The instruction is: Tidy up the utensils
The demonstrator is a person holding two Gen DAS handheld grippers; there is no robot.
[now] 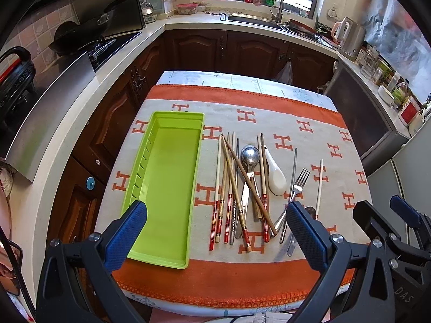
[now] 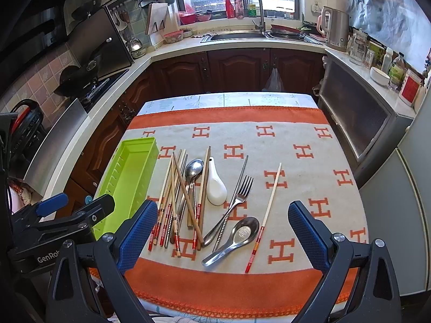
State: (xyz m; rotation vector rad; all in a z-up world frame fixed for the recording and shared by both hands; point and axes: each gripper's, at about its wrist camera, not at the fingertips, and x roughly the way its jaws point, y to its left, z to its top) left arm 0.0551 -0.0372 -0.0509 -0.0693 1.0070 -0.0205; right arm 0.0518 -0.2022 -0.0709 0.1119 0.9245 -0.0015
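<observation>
An empty lime-green tray [image 1: 172,177] lies on the left of the cloth-covered table. To its right is a loose pile of chopsticks [image 1: 231,188] with a long metal spoon [image 1: 250,156], a white ceramic spoon [image 1: 274,177] and a fork [image 1: 299,183]. A short metal spoon [image 2: 237,239] and a single chopstick [image 2: 266,215] lie nearest the right gripper. My left gripper [image 1: 216,212] hovers open over the tray's near end and the pile. Open too, my right gripper [image 2: 225,210] hangs above the fork and the short spoon. Neither holds anything.
The orange and grey cloth [image 2: 296,140] covers the table to its edges. Dark wooden cabinets and a pale counter ring the table, with a stove [image 1: 80,45] at left, a sink [image 2: 237,36] at the back and a kettle [image 2: 335,31] at right. The cloth's right half lies bare.
</observation>
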